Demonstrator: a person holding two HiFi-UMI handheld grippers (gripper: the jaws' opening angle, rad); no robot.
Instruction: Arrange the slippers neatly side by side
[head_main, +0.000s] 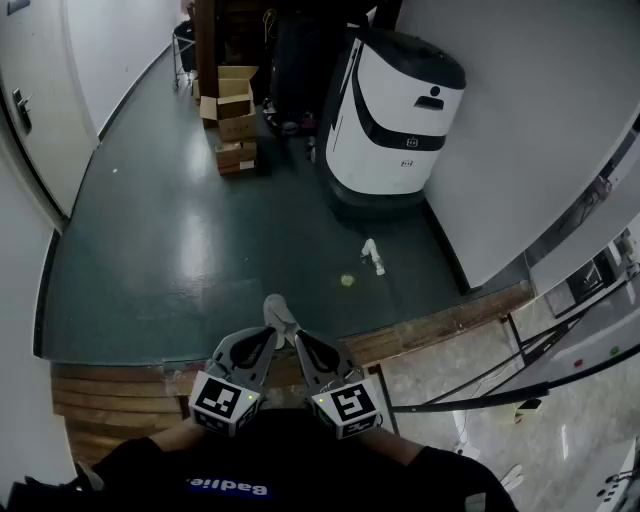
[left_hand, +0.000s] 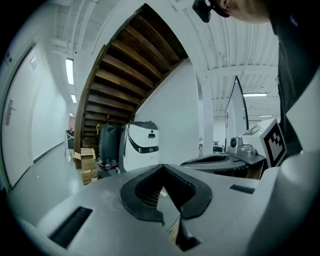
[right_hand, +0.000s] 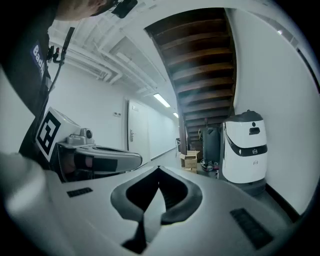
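Two tools held low and close to the body: the left gripper (head_main: 268, 340) and the right gripper (head_main: 301, 341) each have their jaws pressed together on nothing, with the tips angled inward until they nearly meet. Just past those tips, on the line between them, we see a grey, rounded soft shoe (head_main: 279, 314) at the lip of the worn wooden step (head_main: 440, 322). Its long axis runs straight away from us (whether it is one of the slippers or a foot, we cannot tell). Farther out on the dark green glossy floor (head_main: 180, 250), ahead and to the right, lies a pale, narrow object (head_main: 372, 256), small in view and possibly a slipper. Its length also runs away from us, slanted slightly rightward, and a small yellowish speck (head_main: 347, 281) sits near it. We judge the right gripper the nearer to that pale piece, and either pair of jaws must part before any pick-up. Beyond stand a white-and-black boxy machine (head_main: 395, 110) and brown cardboard boxes (head_main: 233, 115).
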